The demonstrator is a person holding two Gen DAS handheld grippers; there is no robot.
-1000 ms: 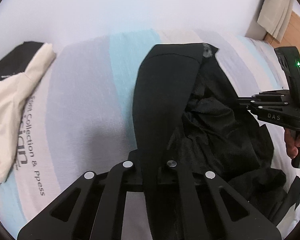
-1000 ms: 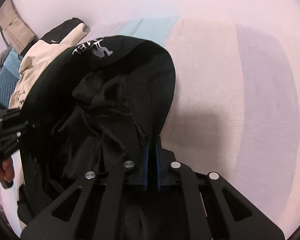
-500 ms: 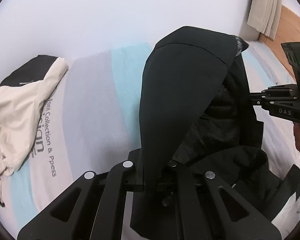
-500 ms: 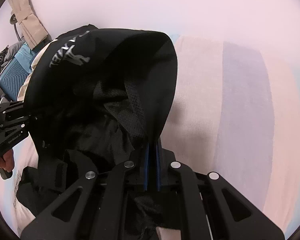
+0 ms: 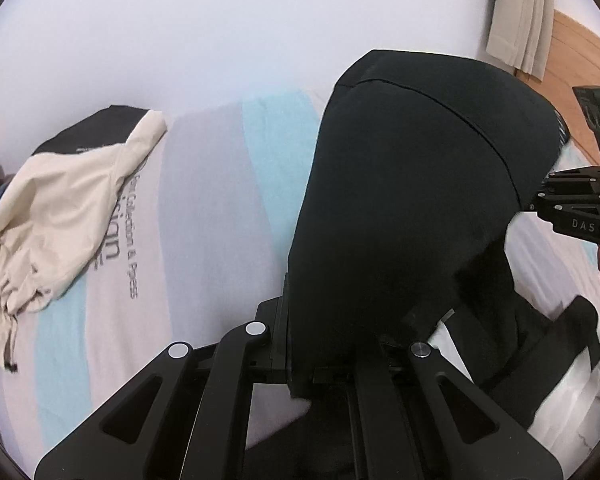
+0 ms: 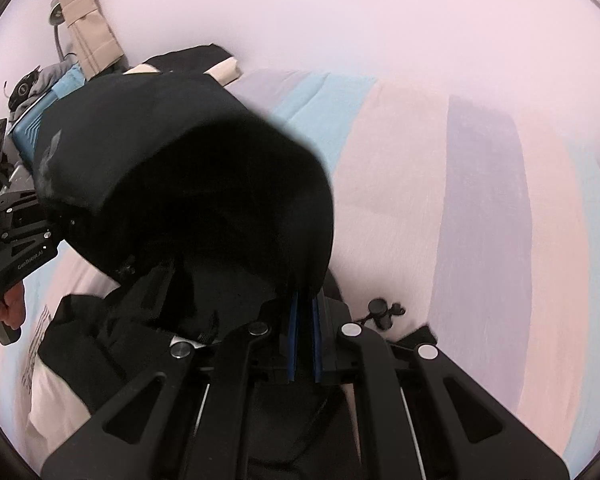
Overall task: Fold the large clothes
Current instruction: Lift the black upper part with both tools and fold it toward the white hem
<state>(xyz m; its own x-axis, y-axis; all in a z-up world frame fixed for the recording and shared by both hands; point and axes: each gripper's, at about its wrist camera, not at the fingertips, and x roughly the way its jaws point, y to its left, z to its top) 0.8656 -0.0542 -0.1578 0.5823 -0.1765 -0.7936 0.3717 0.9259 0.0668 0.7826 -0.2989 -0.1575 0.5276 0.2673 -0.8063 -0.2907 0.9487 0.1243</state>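
Observation:
A large black garment hangs between my two grippers, lifted above the striped bed sheet. My left gripper is shut on one edge of it. My right gripper is shut on the other edge; the black cloth bulges up in front of its blue pads. The lower part of the garment trails on the bed. Each gripper shows in the other's view: the right one at the right edge, the left one at the left edge.
A cream and black garment lies crumpled at the left of the bed. A white wall runs behind the bed. Beige curtains and a wooden panel stand at the far right. A blue item and clutter sit beside the bed.
Both grippers have lifted the black garment higher off the bed. Its top edge has risen in both views, and the cloth now bulges and hides more of the sheet.

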